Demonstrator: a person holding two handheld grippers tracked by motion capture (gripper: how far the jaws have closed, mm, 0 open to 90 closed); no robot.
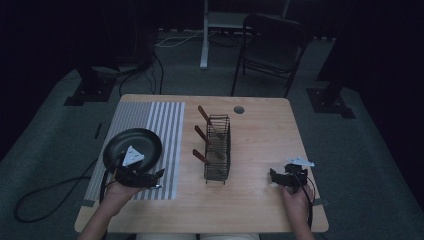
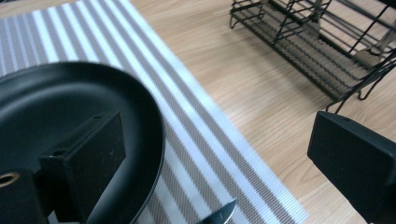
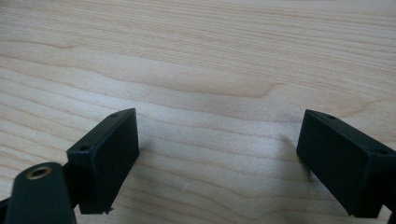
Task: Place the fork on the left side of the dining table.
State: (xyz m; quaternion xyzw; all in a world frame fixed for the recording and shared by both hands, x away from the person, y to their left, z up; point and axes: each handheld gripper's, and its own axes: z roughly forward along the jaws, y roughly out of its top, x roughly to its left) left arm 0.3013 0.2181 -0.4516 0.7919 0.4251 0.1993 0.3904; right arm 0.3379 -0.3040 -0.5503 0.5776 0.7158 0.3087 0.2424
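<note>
A black pan (image 1: pixel 132 144) lies on a grey-and-white striped mat (image 1: pixel 162 120) at the table's left. Just in front of the pan my left gripper (image 1: pixel 157 179) points right, held in a hand; in the left gripper view it (image 2: pixel 219 154) stands open, one jaw over the pan's rim (image 2: pixel 144 140) and the other over bare wood. A small shiny metal tip (image 2: pixel 219 215) pokes in at the bottom edge there. My right gripper (image 1: pixel 273 178) rests low near the front right, pointing left, and stands open (image 3: pixel 224 158) over bare wood.
A black wire rack (image 1: pixel 217 147) stands mid-table with brown-handled utensils (image 1: pixel 201 135) sticking out to its left; its end shows in the left gripper view (image 2: pixel 308 42). A round hole (image 1: pixel 239 109) is near the table's far edge. A chair (image 1: pixel 270 45) stands beyond.
</note>
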